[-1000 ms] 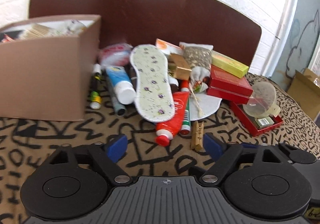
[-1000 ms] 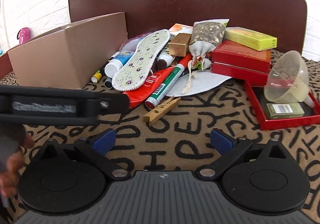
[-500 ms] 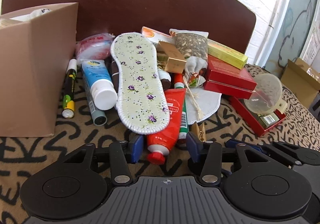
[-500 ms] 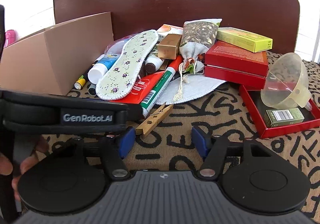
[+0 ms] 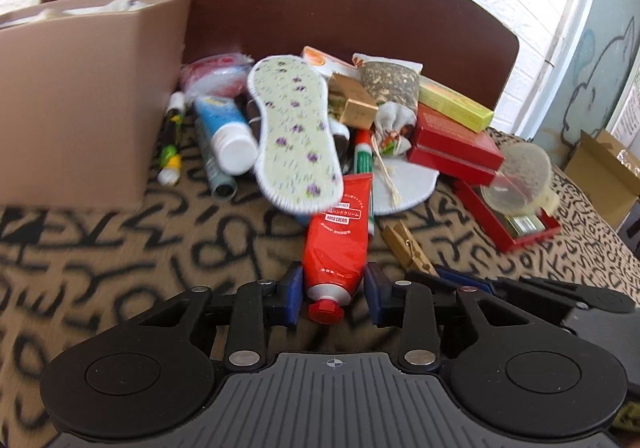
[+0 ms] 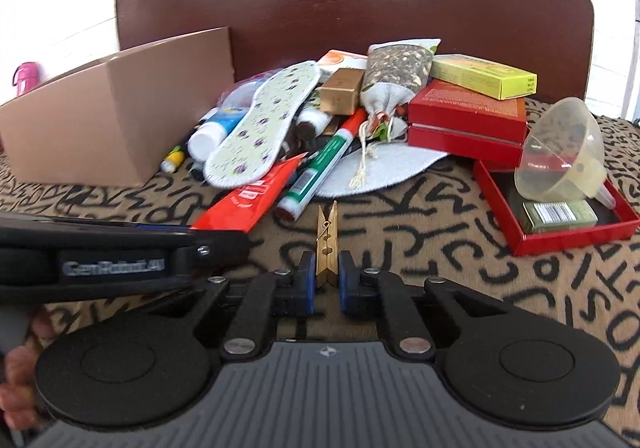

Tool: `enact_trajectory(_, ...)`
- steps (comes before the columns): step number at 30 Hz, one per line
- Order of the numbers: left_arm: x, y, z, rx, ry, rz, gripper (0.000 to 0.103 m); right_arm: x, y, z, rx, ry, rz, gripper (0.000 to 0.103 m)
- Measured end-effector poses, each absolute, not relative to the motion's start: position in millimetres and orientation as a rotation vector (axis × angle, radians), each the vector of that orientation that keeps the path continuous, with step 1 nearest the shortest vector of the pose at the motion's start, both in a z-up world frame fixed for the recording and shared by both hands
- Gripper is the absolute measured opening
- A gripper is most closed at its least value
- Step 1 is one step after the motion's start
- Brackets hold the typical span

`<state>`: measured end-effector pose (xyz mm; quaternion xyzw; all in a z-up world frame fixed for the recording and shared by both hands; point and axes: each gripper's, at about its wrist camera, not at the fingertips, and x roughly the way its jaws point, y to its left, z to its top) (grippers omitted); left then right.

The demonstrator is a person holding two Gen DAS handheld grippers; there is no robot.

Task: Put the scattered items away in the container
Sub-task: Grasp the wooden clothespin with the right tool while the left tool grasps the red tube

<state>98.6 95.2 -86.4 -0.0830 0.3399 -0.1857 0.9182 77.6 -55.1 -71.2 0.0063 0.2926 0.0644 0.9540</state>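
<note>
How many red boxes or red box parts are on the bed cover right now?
3. Two closed red boxes are stacked under the yellow box; an open red tray sits at the right, holding the funnel. The pile may hide more.

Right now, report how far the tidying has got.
Done: the cardboard box already holds a few items. In hand: the left gripper is closing around the red hand cream tube; the right gripper is closing on the wooden clothespin. Left: the insole, red boxes, funnel and other clutter.
</note>
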Motion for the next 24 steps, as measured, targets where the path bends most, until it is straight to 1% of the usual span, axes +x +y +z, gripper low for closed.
enact_trajectory(7,42.2,117.9,-82.6,-0.233,0.736,-0.352,0.033,33.6,-51.7,-68.3,0.042,0.615,0.209,0.014)
enact_trajectory(8,37.0,118.9,-82.6,-0.236,0.736,-0.346,0.039,28.7,-51.3,-68.4,0.046,0.616,0.217,0.014)
enact_trajectory(9,33.2,118.4,-82.1,-0.231,0.733,-0.342,0.05,25.1,-50.5,-68.1,0.043,0.618,0.223,0.014)
enact_trajectory(11,30.1,114.8,-79.7,-0.211,0.724,-0.333,0.059,22.1,-49.7,-67.0,0.039,0.619,0.229,0.014)
enact_trajectory(13,30.5,111.2,-77.4,-0.196,0.718,-0.33,0.066,22.5,-50.8,-67.2,0.049,0.623,0.229,0.014)
enact_trajectory(14,31.3,109.6,-76.9,-0.19,0.717,-0.327,0.068,22.9,-51.8,-67.1,0.056,0.624,0.229,0.014)
enact_trajectory(18,38.8,104.6,-78.5,-0.17,0.722,-0.319,0.068,26.3,-54.8,-67.7,0.071,0.63,0.239,0.015)
enact_trajectory(21,44.9,102.0,-79.4,-0.167,0.724,-0.318,0.065,28.3,-55.1,-67.6,0.071,0.633,0.24,0.016)
enact_trajectory(22,46.5,101.6,-79.7,-0.166,0.727,-0.319,0.057,29.3,-55.3,-67.7,0.073,0.633,0.24,0.016)
enact_trajectory(23,48.0,101.4,-80.0,-0.164,0.732,-0.32,0.042,30.7,-55.5,-68.2,0.074,0.634,0.241,0.016)
enact_trajectory(24,49.2,101.3,-80.4,-0.159,0.738,-0.32,0.037,31.7,-55.9,-68.4,0.077,0.634,0.241,0.016)
